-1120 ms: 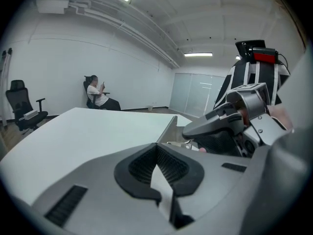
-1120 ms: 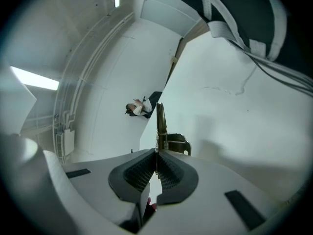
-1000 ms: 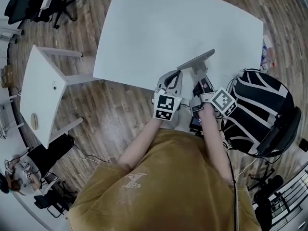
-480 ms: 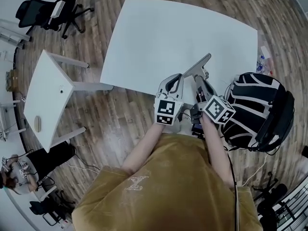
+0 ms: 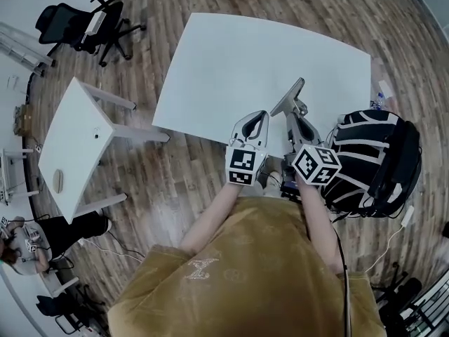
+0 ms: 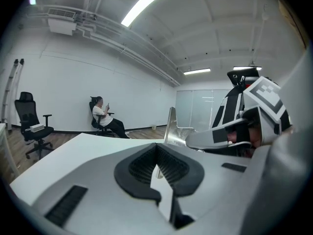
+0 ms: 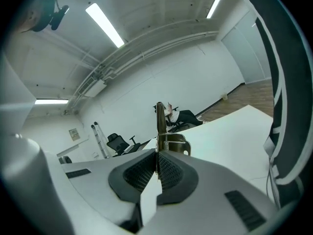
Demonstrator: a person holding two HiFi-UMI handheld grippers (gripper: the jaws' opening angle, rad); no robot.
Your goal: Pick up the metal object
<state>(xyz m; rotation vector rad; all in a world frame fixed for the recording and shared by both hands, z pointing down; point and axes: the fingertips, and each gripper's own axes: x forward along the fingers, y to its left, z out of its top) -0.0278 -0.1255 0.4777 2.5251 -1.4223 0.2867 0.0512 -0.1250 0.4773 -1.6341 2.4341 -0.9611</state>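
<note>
Both forearms are stretched forward, side by side. The left gripper is held with jaws closed and empty. The right gripper is clamped on the metal object.

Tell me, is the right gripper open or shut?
Shut on the metal object: in the right gripper view, both pads of the right gripper press against its thin edge.
</note>
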